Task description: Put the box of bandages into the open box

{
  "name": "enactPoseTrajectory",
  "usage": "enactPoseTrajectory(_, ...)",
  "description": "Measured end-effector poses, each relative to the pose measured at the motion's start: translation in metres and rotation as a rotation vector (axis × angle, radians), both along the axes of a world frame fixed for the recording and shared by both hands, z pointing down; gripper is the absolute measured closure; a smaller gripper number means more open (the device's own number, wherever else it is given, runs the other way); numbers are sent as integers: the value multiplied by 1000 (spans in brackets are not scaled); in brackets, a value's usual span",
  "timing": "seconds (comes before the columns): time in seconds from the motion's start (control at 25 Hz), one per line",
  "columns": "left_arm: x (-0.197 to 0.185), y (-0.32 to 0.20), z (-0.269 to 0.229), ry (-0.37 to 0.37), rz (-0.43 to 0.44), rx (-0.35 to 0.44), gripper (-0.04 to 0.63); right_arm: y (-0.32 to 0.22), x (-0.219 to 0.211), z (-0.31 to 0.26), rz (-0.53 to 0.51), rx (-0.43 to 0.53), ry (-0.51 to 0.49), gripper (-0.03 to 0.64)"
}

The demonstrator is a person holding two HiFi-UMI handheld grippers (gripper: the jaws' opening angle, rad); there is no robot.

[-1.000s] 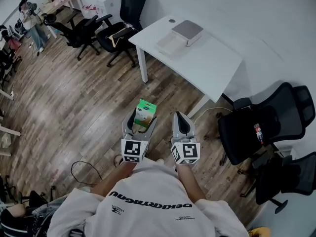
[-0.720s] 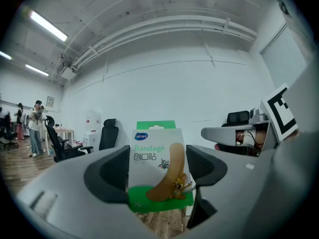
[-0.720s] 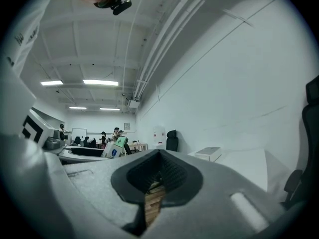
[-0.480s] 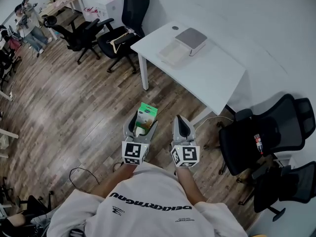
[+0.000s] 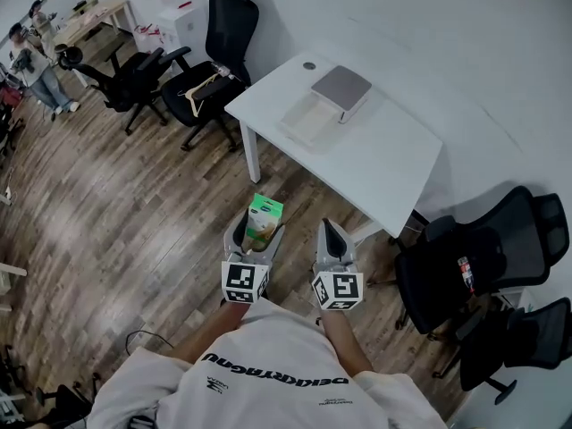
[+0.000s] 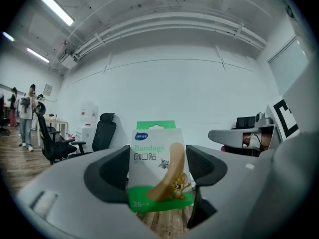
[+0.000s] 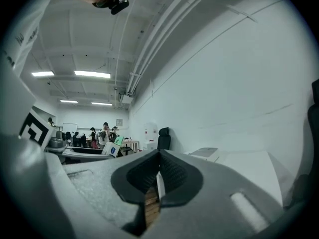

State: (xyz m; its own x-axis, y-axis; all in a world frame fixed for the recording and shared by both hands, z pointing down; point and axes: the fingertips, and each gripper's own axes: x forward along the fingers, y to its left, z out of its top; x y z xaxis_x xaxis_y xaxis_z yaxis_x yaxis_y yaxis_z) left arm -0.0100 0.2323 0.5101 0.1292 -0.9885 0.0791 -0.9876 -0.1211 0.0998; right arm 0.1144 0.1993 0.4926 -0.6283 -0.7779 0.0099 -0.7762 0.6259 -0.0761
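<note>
The bandage box (image 5: 264,216), green and white with a cartoon plaster on its front, stands upright between the pads of my left gripper (image 5: 260,230), which is shut on it. The left gripper view shows the same box (image 6: 157,169) filling the gap of that gripper (image 6: 157,173). My right gripper (image 5: 328,227) hangs beside it, shut and empty; its pads (image 7: 169,176) meet in the right gripper view (image 7: 158,177). The open box (image 5: 323,104), with a grey lid and a white tray, lies on the white table (image 5: 375,155) ahead, well beyond both grippers.
Black office chairs stand left of the table (image 5: 207,70) and at the right (image 5: 483,253). A person (image 5: 27,56) stands far left near another desk (image 5: 89,14). A black cable (image 5: 143,338) lies on the wooden floor by my feet.
The view has swung a little, and the table now lies slightly more to the left. Both grippers keep their pose, the left still holding the bandage box.
</note>
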Motion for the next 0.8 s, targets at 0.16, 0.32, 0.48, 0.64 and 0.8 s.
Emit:
enactPoseTrajectory(0.16, -17, -45, -4, -4, 44, -8, 232, -42, -18, -2, 38, -17, -5, 617)
enactPoseTrajectory(0.32, -35, -87, -15, -9, 79, -15, 232, -79, -39, -12, 66, -22, -4, 617)
enactPoseTrajectory(0.48, -55, -122, -23, -11, 113, -22, 232, -115, -55, -18, 110, -35, -11, 617)
enactPoseTrajectory(0.64, -77, -149, -21, -19, 139, -37, 232, -142, -78, -21, 132, -42, -7, 617)
enactPoseTrajectory(0.8, -91, -171, -22, -12, 164, -56, 233, -160, -96, -24, 153, -38, 5, 617)
